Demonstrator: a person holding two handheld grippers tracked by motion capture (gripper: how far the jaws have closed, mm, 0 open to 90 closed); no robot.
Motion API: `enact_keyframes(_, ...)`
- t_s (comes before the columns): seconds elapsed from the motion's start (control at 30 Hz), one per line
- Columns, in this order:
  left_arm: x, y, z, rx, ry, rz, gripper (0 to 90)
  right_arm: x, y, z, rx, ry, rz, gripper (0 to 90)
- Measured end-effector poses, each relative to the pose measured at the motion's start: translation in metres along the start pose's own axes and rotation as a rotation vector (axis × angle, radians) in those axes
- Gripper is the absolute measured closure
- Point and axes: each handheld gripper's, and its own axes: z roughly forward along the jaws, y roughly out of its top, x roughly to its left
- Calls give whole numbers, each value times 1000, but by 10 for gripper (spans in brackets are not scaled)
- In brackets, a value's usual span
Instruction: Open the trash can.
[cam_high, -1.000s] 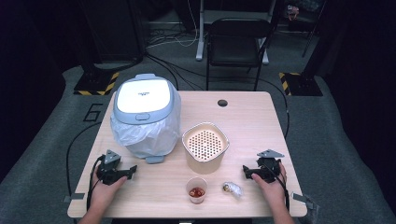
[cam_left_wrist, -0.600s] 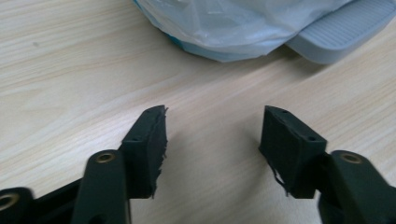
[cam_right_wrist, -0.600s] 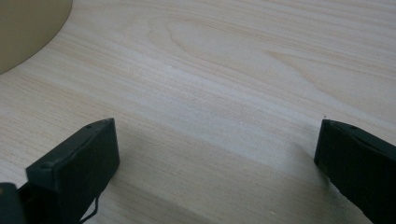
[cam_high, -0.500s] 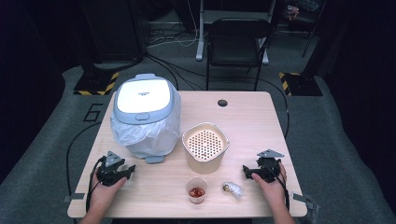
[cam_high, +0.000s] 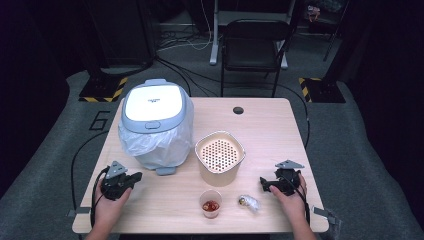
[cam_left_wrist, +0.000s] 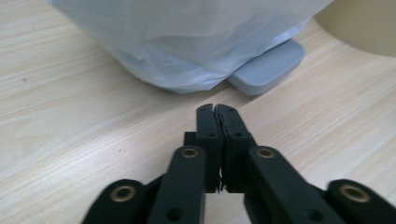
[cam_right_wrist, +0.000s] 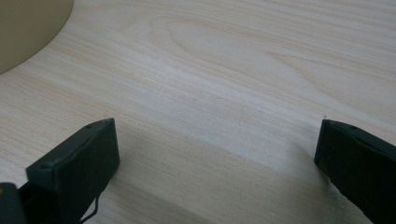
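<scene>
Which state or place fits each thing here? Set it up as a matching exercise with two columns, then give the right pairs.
Things:
1. left gripper
2. right gripper
3. small cup
4. bin

States or places:
A. jaws wide apart over bare wood
B. lined with a thin plastic bag, lid down
C. jaws shut, nothing between them
D. at the near table edge, something red inside

Pairs: 1-C, 2-A, 3-D, 4-B

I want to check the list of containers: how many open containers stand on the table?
2: the beige perforated basket at the table's middle and the small clear cup just in front of it, near the front edge. None seems hidden.
</scene>
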Motion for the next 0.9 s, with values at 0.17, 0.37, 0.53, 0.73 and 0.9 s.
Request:
enact_keyframes(0.17, -11, 10, 0, 13, 1, 111, 900, 0, 0, 0, 0, 0, -1, 0)
enact_keyframes(0.37, -32, 23, 8, 59, 7, 209, 900, 0, 0, 0, -2, 0, -6, 0)
enact_keyframes(0.53, -42, 32, 17, 97, -11, 267, 900, 0, 0, 0, 0, 0, -1, 0)
enact_keyframes(0.73, -53, 45, 32, 132, 4, 346, 900, 0, 0, 0, 0, 1, -2, 0)
enact_keyframes(0.9, -59, 51, 44, 150, 9, 364, 900, 0, 0, 0, 0, 0, -1, 0)
